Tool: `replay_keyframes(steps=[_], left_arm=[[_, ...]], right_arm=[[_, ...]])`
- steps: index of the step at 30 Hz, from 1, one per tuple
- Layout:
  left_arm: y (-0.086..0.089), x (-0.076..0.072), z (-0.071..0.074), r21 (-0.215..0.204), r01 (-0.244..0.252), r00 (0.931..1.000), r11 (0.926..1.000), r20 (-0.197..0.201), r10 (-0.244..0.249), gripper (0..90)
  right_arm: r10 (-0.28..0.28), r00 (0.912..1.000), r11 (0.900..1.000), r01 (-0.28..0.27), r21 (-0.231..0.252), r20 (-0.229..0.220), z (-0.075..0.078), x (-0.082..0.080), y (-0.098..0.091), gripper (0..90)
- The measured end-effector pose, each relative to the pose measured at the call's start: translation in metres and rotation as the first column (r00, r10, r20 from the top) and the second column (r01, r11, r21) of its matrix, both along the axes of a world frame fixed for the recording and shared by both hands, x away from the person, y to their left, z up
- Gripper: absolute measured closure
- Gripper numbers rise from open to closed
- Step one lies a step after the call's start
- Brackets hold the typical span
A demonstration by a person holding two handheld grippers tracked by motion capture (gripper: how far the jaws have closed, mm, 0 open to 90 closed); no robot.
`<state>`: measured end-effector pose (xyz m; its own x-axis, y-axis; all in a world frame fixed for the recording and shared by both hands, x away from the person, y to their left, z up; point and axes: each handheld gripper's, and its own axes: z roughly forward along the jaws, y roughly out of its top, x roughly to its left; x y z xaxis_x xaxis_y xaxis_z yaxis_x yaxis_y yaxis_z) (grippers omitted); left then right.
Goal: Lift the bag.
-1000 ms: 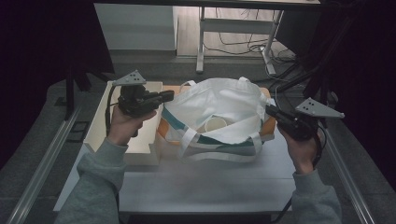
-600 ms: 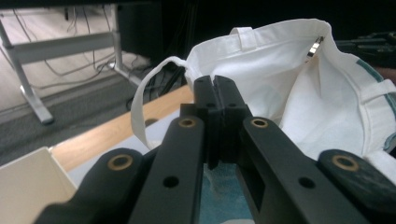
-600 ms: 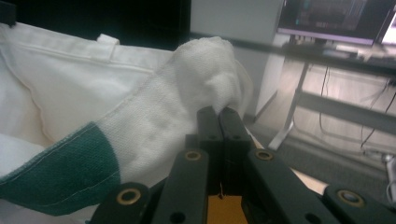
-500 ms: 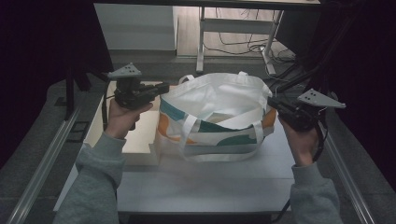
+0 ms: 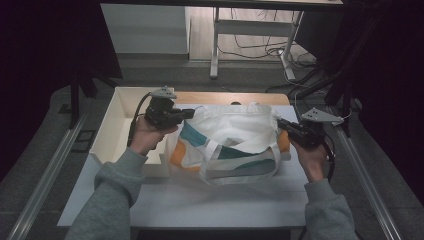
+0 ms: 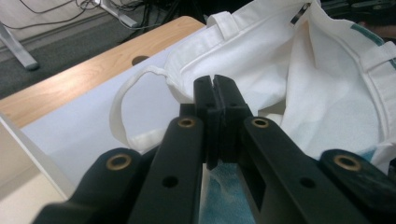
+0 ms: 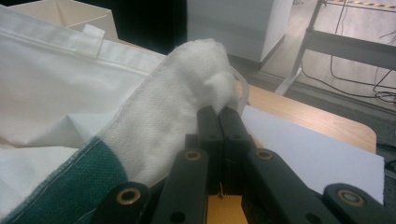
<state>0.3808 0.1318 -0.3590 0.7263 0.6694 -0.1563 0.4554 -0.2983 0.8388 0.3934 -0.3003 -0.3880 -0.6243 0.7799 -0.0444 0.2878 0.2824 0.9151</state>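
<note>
A white fabric tote bag (image 5: 232,145) with teal, orange and grey patches sits on the white table top (image 5: 210,200), its mouth held open between my two grippers. My left gripper (image 5: 190,114) is shut on the bag's left rim; in the left gripper view its jaws (image 6: 215,88) pinch the white rim fabric (image 6: 187,79), with a loose handle loop (image 6: 122,109) beside it. My right gripper (image 5: 280,124) is shut on the bag's right rim; in the right gripper view its jaws (image 7: 217,114) clamp a bunched white fold (image 7: 196,74).
A cream open box (image 5: 116,125) stands at the table's left, against the bag. A wooden strip (image 5: 225,97) runs along the far edge. Metal rails (image 5: 45,175) flank the table. Table legs and cables (image 5: 260,45) lie on the floor beyond.
Both grippers have come down and moved apart with the bag's rim in them. The bag's mouth, bunched and rounded before, now sits lower and stretched wide.
</note>
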Motion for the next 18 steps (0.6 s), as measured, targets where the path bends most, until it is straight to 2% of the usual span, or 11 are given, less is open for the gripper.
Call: replay_keyframes(steps=[4, 7, 14, 16, 18], left_arm=[[0.002, -0.001, -0.004, -0.006, 0.002, 0.9999, 1.0, -0.012, -0.002, 88.2], [0.002, -0.001, -0.009, 0.0, 0.005, 0.9996, 1.0, -0.026, -0.005, 86.8], [0.003, -0.002, -0.019, 0.002, 0.026, 0.9986, 0.9996, -0.045, -0.026, 76.3], [0.004, -0.003, -0.02, -0.001, 0.032, 0.9984, 0.9995, -0.046, -0.032, 73.7], [0.005, -0.005, -0.02, -0.006, 0.03, 0.9989, 0.9995, -0.036, -0.03, 66.5]], right_arm=[[0.007, 1.0, 0.9999, -0.007, -0.008, 0.001, 0.001, 0.0, 0.002, 89.1], [0.013, 0.9998, 0.9999, -0.013, -0.011, -0.014, -0.002, 0.001, 0.002, 88.4], [0.044, 0.9974, 0.9981, -0.046, -0.04, -0.057, -0.009, -0.001, 0.005, 85.7], [0.05, 0.9969, 0.9977, -0.053, -0.042, -0.06, -0.01, -0.002, 0.006, 82.8], [0.05, 0.9971, 0.9975, -0.053, -0.047, -0.057, -0.009, -0.004, 0.007, 74.3]])
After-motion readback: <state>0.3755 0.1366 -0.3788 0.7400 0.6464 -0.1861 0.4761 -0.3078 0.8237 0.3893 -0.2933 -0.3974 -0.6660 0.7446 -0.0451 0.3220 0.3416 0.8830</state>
